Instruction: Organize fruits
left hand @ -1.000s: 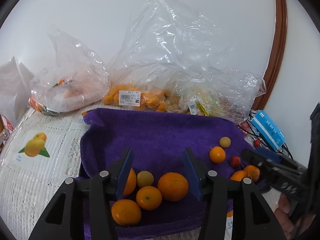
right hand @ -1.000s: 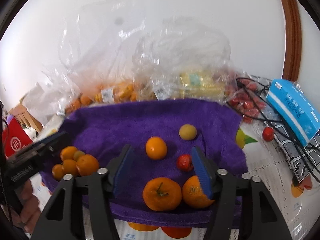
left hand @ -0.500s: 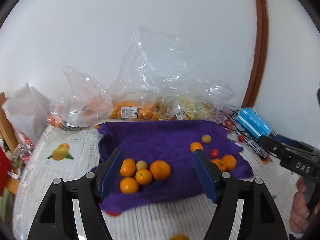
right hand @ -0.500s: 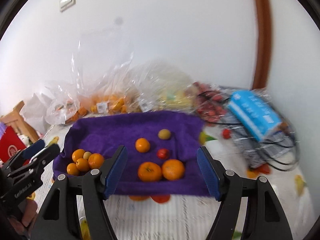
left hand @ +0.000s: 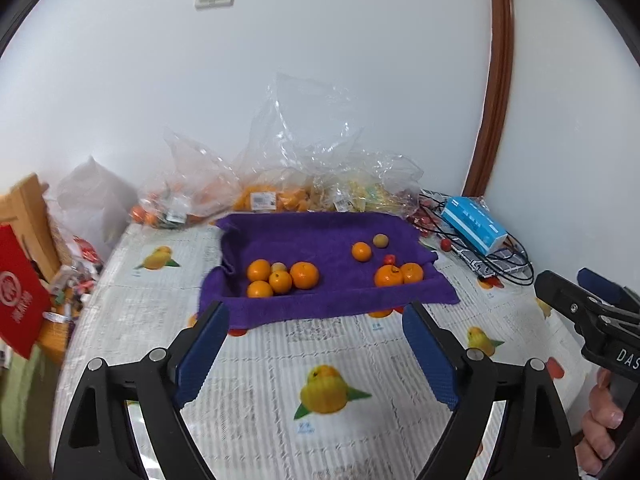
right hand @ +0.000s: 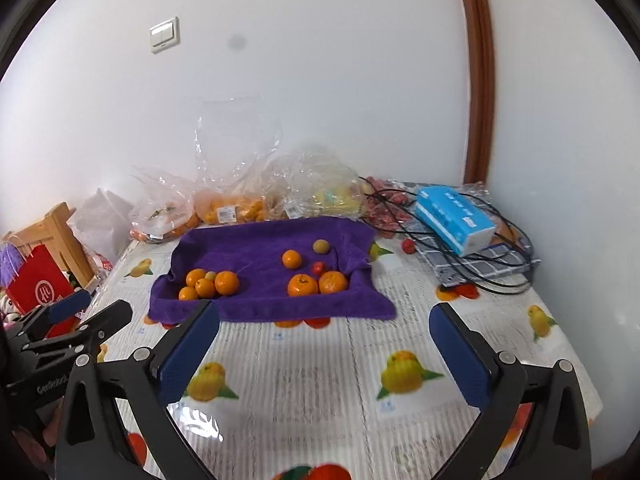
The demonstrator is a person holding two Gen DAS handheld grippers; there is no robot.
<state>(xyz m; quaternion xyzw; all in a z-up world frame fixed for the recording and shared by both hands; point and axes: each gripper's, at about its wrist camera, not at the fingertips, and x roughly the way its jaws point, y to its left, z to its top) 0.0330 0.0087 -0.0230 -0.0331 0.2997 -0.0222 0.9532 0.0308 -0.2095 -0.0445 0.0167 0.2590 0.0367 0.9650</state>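
- White wall behind a table (left hand: 256,364) with fruit-print cloth.
- Oranges (left hand: 282,278) and small fruits lie on a purple towel (left hand: 304,236).
- Left gripper (left hand: 316,354) and right gripper (right hand: 324,352) have just been opening; both gape wide, holding nothing.

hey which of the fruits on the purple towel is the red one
The small red fruit in the right-hand group, just behind the two big oranges on the purple towel. It is the smallest; every other fruit is orange or yellowish.

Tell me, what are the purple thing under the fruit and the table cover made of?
The purple cloth looks like soft, matte terry towel: fuzzy pile, limp folds. The table cover seems glossy plastic or oilcloth: printed fruit, shiny glare near its front edge.
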